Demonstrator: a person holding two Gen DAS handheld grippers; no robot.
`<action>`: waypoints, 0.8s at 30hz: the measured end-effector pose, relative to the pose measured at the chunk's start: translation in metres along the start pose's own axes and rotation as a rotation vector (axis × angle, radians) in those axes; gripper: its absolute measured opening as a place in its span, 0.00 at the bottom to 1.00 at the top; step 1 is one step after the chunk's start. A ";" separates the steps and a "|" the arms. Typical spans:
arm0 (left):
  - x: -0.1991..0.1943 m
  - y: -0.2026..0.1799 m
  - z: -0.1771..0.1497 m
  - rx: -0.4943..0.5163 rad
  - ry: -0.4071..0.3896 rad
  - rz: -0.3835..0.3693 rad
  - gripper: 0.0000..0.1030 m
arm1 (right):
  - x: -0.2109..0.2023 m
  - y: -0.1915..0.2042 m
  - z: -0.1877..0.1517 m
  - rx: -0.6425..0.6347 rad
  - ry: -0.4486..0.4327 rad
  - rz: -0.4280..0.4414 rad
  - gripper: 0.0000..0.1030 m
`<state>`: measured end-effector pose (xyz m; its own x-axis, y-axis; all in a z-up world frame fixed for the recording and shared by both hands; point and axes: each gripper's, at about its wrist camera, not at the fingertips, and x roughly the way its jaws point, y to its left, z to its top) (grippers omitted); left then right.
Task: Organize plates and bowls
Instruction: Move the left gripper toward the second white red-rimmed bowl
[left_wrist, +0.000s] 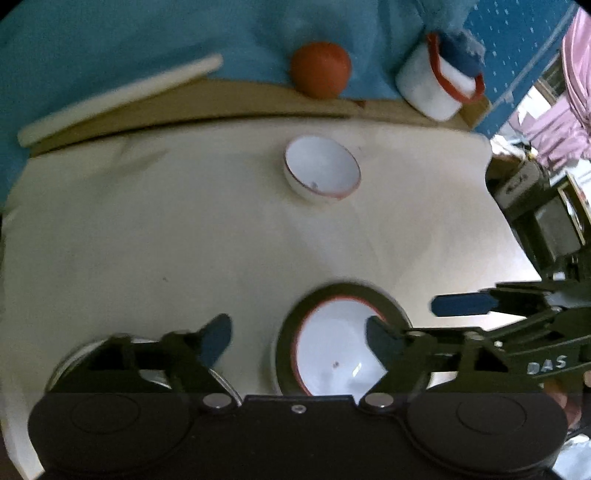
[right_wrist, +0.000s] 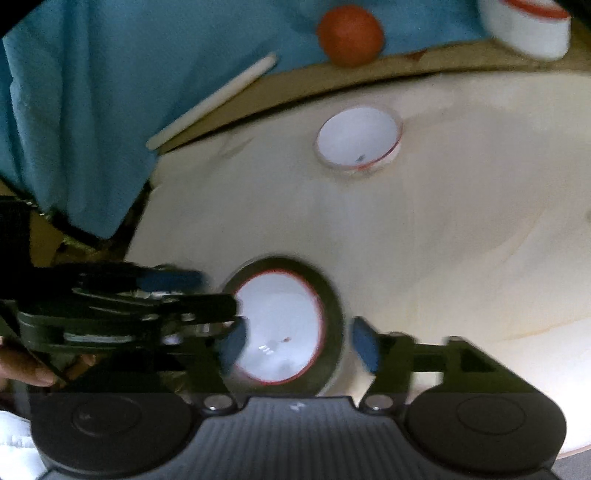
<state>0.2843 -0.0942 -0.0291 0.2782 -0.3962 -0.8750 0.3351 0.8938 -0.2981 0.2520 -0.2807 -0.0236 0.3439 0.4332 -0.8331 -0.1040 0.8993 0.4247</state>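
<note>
A white bowl with a red rim (left_wrist: 332, 347) (right_wrist: 280, 317) sits inside a dark plate (left_wrist: 351, 291) (right_wrist: 334, 321) on the cream tablecloth, close below both grippers. My left gripper (left_wrist: 298, 339) is open: its right finger hangs over the bowl and its left finger is off the plate. My right gripper (right_wrist: 298, 345) is open too, one pad (right_wrist: 232, 343) over the bowl's left rim and the other outside the plate. Neither presses on anything. A second white red-rimmed bowl (left_wrist: 321, 170) (right_wrist: 358, 142) stands alone farther back.
At the back lie an orange ball (left_wrist: 319, 70) (right_wrist: 349, 35), a tipped white mug with a red rim (left_wrist: 436, 85) (right_wrist: 528, 29) and a white stick (left_wrist: 118, 96) (right_wrist: 214, 99), against teal cloth (left_wrist: 147, 33). A shiny metal dish (left_wrist: 74, 358) shows under my left finger. Furniture stands beyond the table's right edge.
</note>
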 end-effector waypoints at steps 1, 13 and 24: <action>-0.001 0.003 0.003 -0.018 -0.007 0.001 0.89 | -0.004 -0.001 0.000 -0.001 -0.018 -0.010 0.80; 0.015 0.011 0.019 -0.082 -0.044 0.063 0.99 | -0.015 -0.029 0.007 0.046 -0.114 -0.089 1.00; 0.045 0.021 0.057 -0.147 -0.069 0.133 0.99 | 0.002 -0.051 0.028 0.013 -0.104 -0.143 1.00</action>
<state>0.3556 -0.1047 -0.0525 0.3743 -0.2813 -0.8836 0.1580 0.9583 -0.2382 0.2843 -0.3274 -0.0373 0.4488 0.2921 -0.8445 -0.0352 0.9501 0.3099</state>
